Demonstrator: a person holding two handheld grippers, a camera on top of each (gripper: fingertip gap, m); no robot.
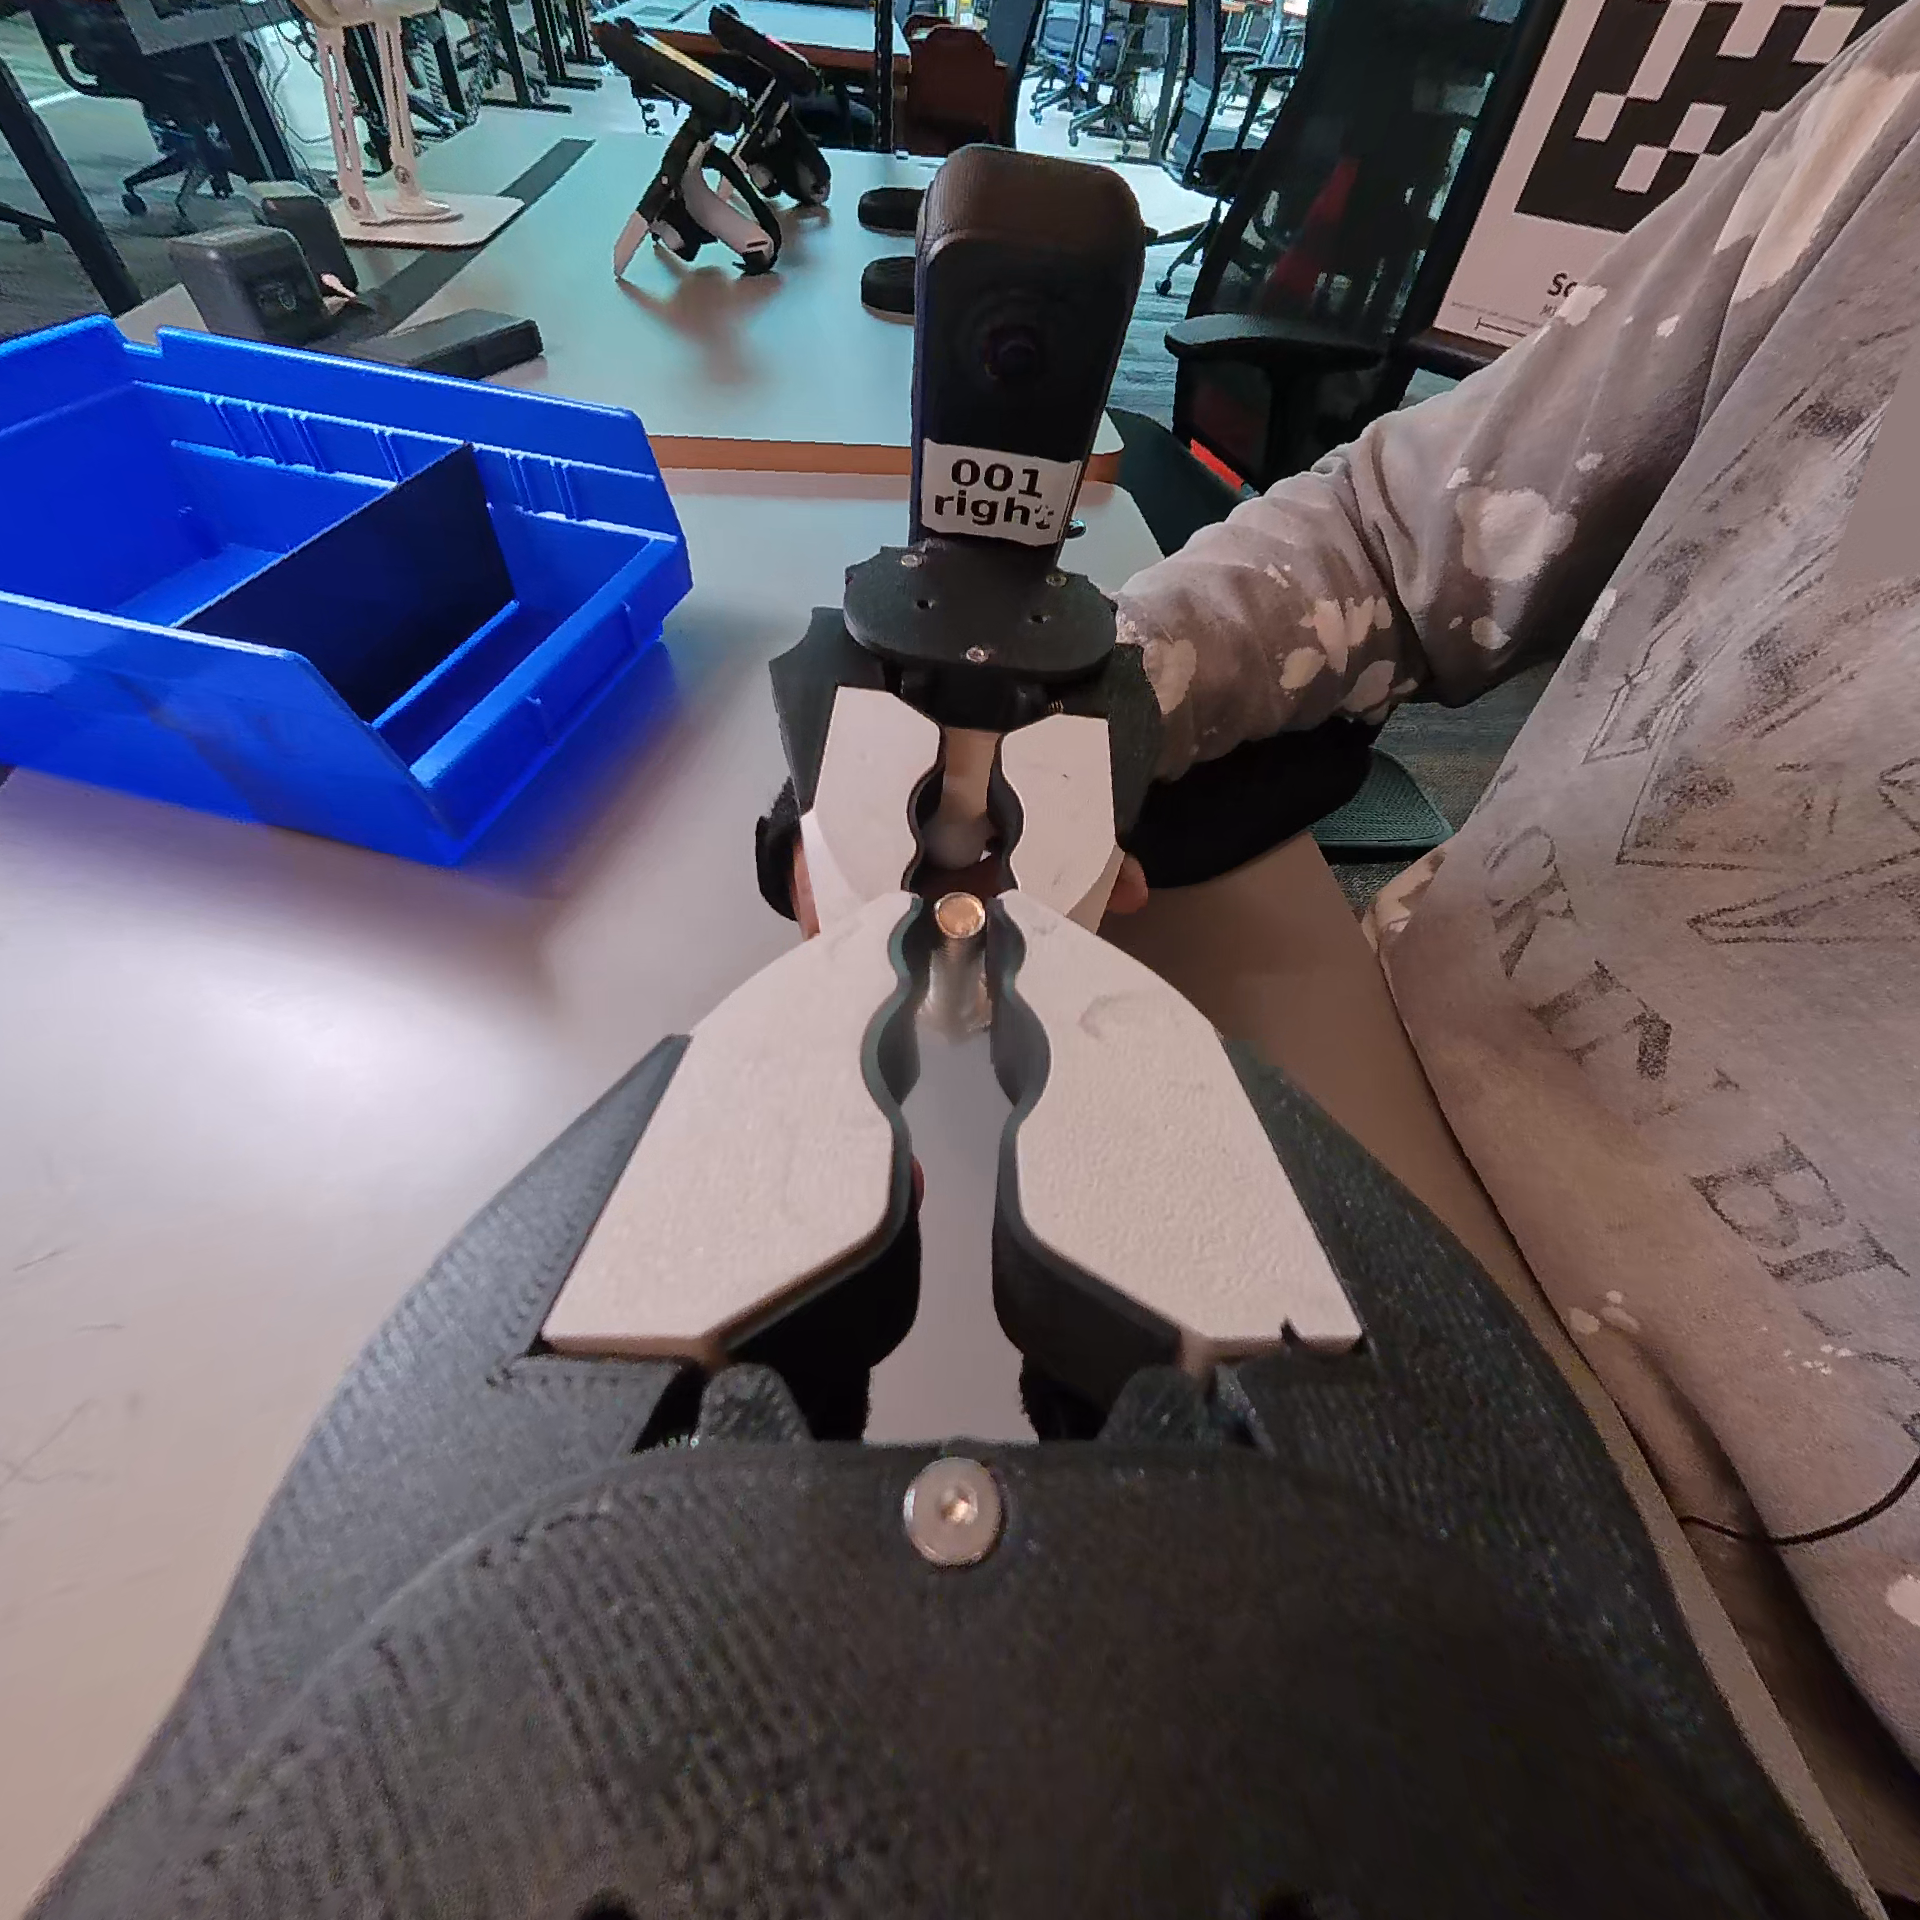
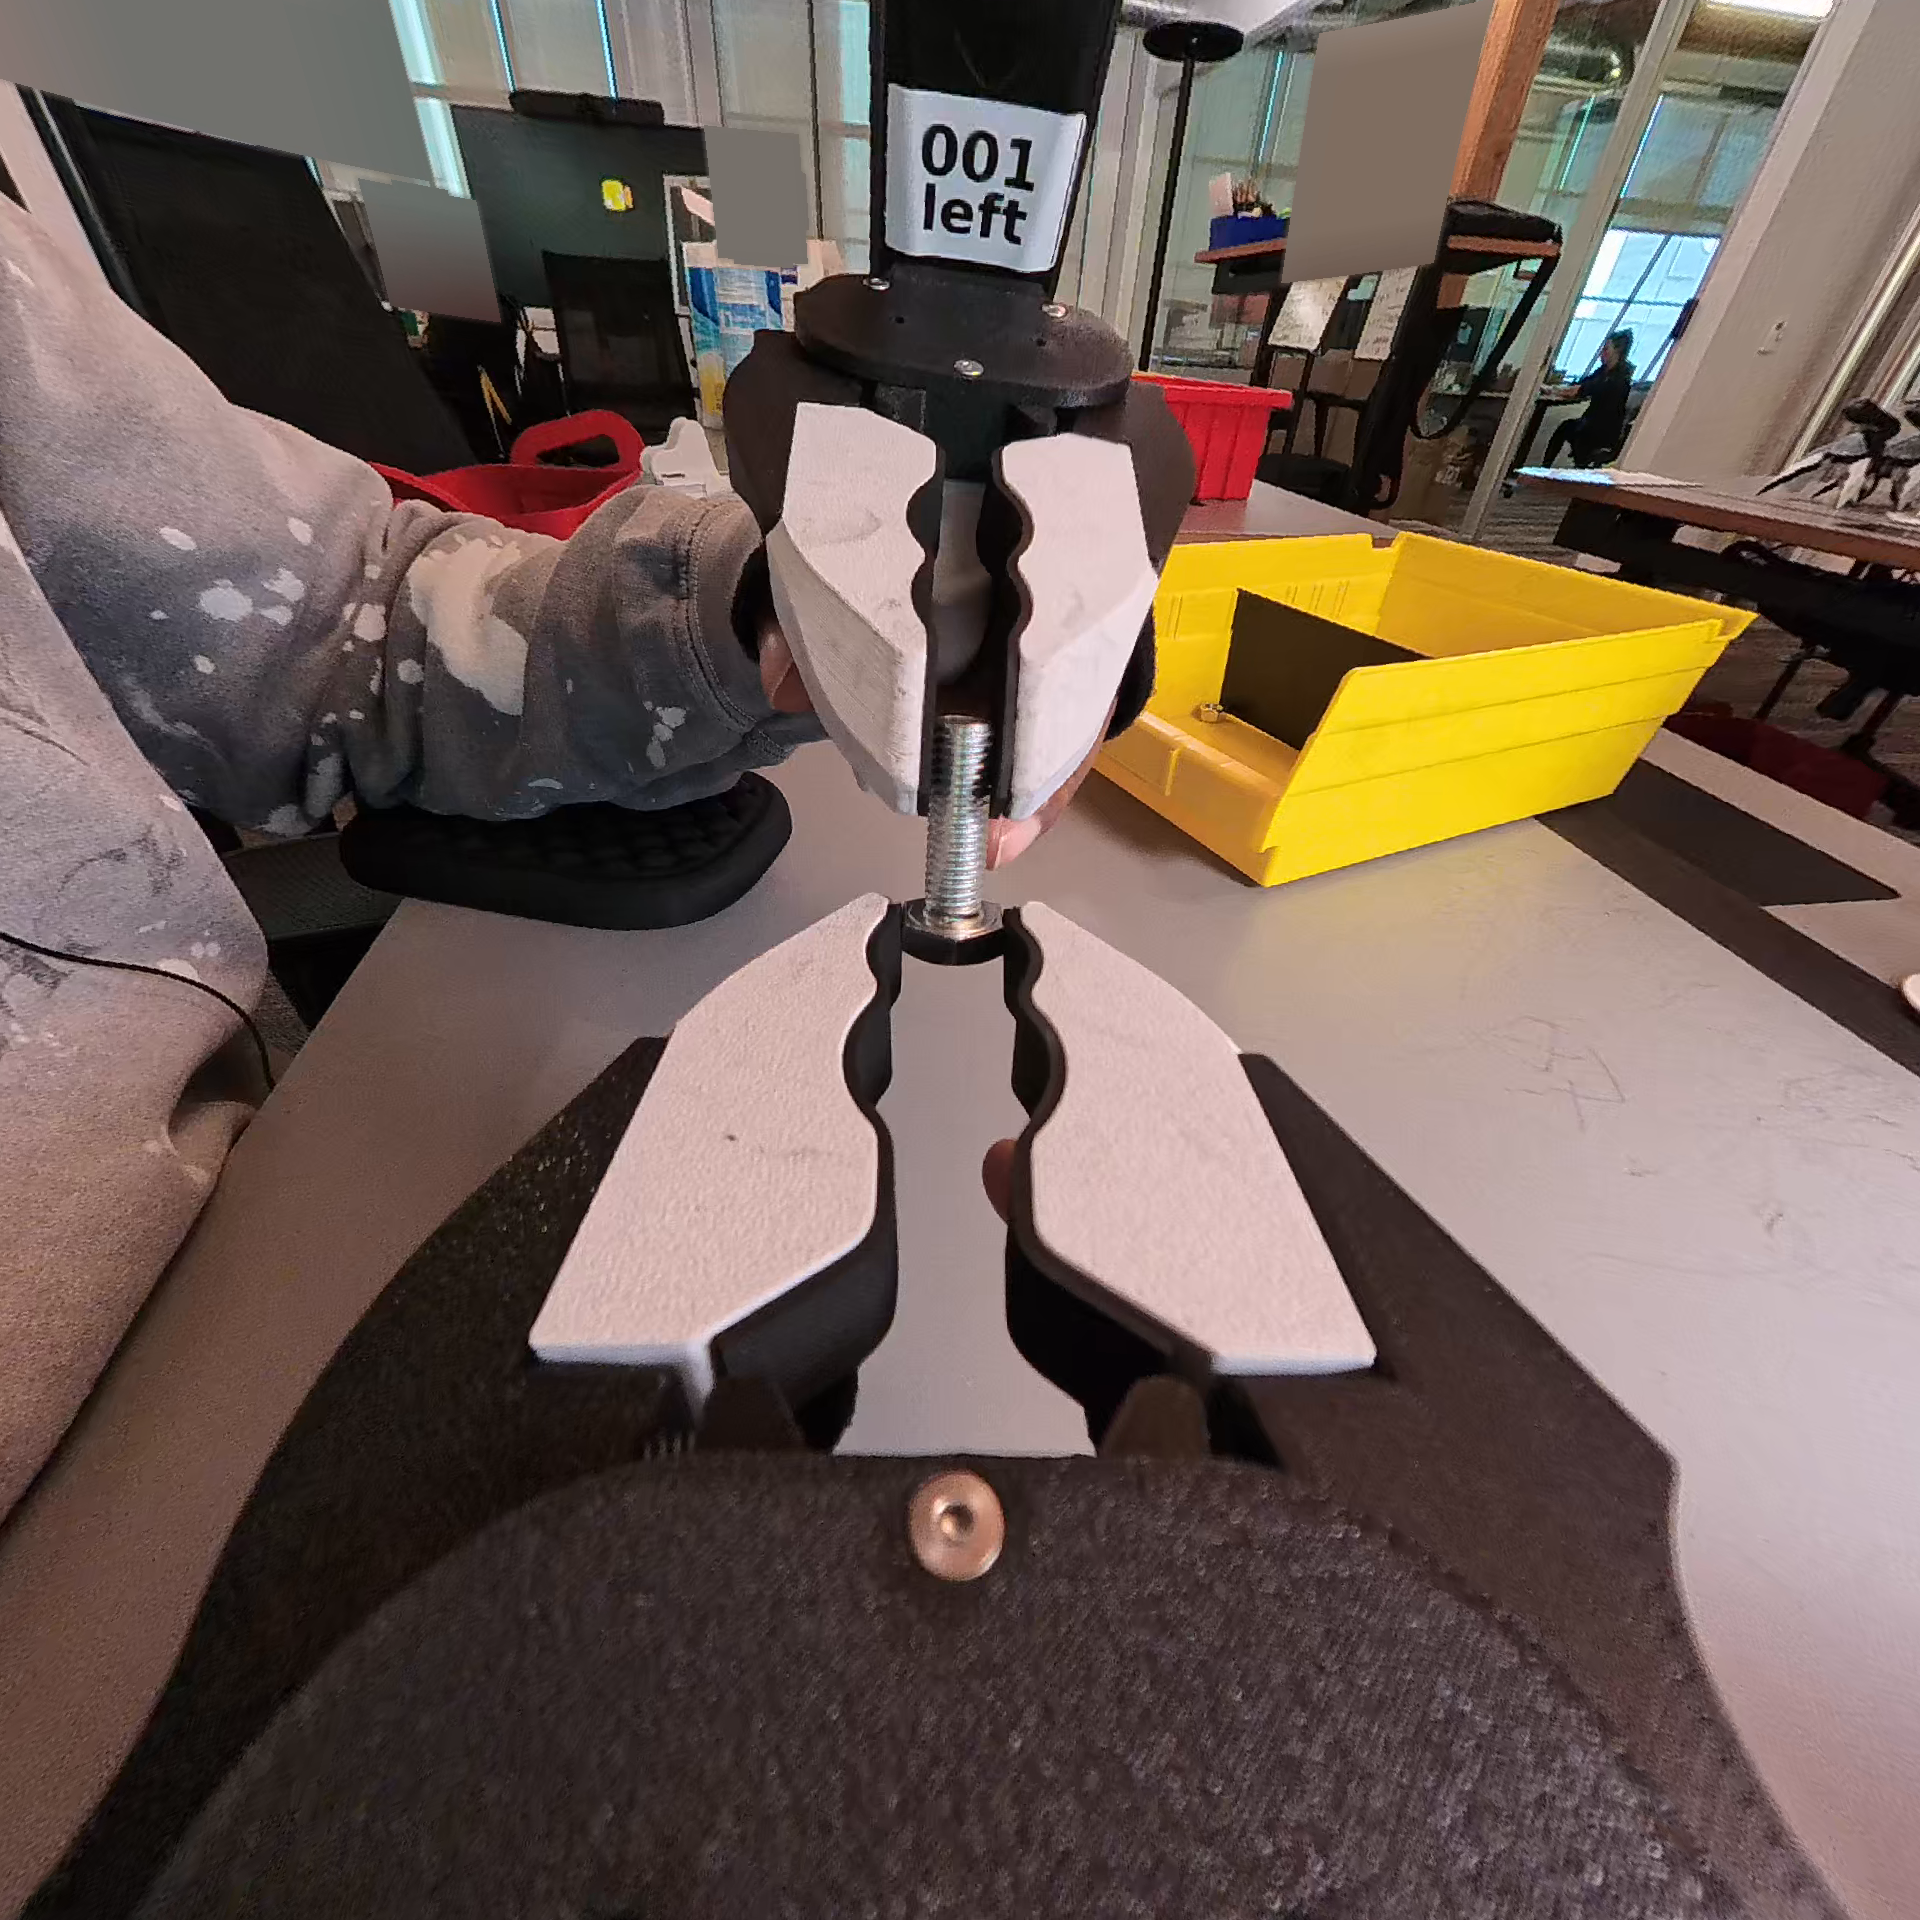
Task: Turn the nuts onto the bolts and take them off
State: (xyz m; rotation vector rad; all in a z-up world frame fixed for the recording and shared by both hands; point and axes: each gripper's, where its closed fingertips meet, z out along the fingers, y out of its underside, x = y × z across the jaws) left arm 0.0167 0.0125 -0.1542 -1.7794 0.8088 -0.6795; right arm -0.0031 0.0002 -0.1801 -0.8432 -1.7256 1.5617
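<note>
In the left wrist view my left gripper (image 1: pixel 958 914) is shut on a silver bolt (image 1: pixel 954 987) that points away toward my right gripper (image 1: pixel 961 868), tip to tip with it. In the right wrist view my right gripper (image 2: pixel 954 923) is shut on a small hex nut (image 2: pixel 951 928) at its fingertips. The threaded bolt (image 2: pixel 958 821) sticks out of the left gripper (image 2: pixel 958 800) and its end meets the nut. Both are held above the grey table (image 2: pixel 1455 1091).
A blue divided bin (image 1: pixel 312 603) stands on the table to the left. A yellow divided bin (image 2: pixel 1455 707) stands to the right with a loose nut (image 2: pixel 1208 713) inside. The person's grey sleeve (image 2: pixel 416 644) and body are close by. Red bins (image 2: pixel 1226 426) stand behind. My two grippers' fingertips are within a few centimetres of each other.
</note>
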